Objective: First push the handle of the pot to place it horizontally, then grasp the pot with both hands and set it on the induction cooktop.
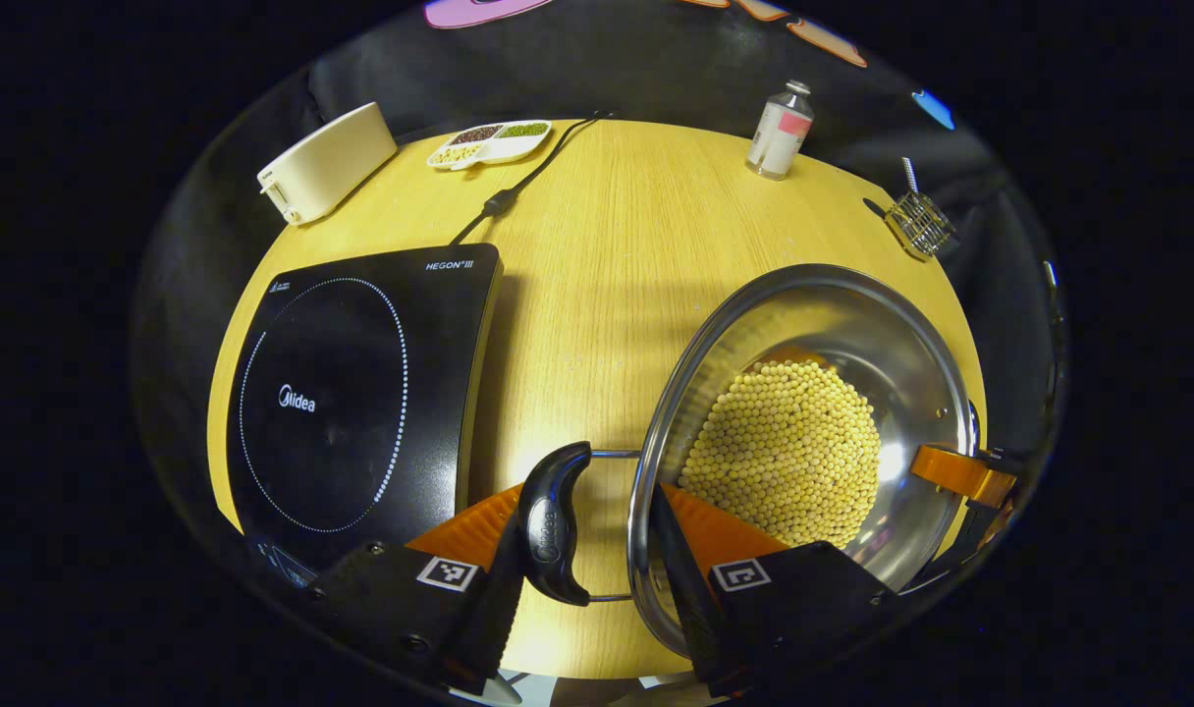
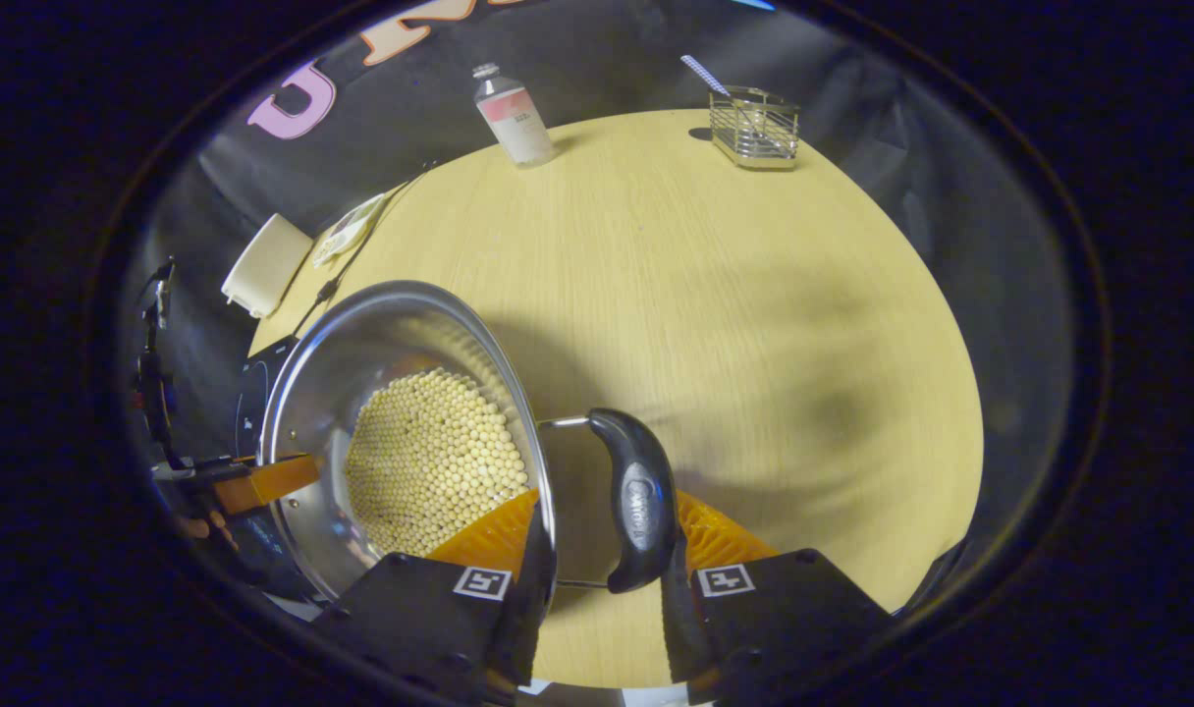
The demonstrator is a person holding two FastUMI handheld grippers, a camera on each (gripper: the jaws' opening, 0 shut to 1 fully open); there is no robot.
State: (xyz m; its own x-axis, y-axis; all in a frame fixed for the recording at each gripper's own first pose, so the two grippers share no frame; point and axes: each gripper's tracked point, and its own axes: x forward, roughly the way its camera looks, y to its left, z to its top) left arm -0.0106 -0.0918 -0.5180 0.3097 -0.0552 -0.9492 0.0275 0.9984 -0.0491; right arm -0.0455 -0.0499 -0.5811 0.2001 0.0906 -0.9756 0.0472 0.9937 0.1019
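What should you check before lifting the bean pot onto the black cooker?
1. The left handle sits between the left gripper's jaws: ok.
2. The right handle sits between the right gripper's jaws: ok.
3. Both pairs of jaws squeezed tight on the handles: not ok, there is a gap beside each handle.
4. The induction cooktop has nothing on its top: ok.
5. The table between the pot and the cooktop is bare: ok.
6. The beans sit well below the rim: ok.
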